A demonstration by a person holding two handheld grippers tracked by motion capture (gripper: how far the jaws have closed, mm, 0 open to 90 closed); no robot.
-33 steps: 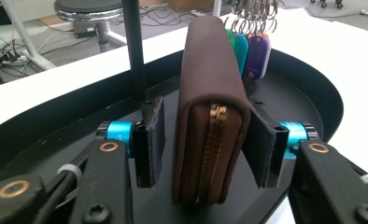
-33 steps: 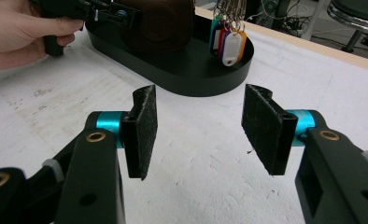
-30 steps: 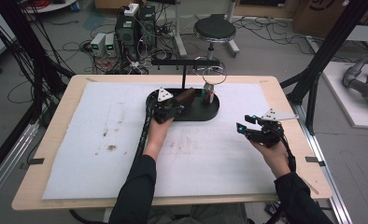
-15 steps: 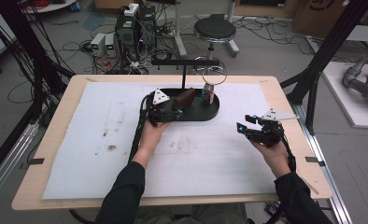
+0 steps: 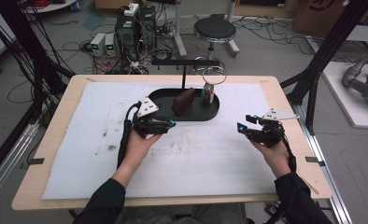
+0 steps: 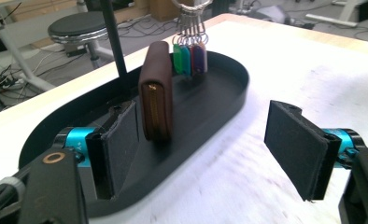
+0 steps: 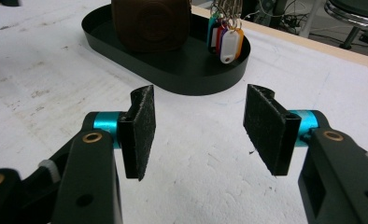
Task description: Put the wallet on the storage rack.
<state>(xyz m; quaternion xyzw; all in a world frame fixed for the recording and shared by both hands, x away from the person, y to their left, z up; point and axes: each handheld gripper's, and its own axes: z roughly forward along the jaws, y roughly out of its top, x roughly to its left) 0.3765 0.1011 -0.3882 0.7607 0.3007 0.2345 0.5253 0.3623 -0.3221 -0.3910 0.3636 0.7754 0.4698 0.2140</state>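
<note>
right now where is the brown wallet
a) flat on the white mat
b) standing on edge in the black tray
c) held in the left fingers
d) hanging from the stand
b: the wallet stands upright on its edge inside the tray, beside the key tags, with the left gripper open and apart from it.
</note>
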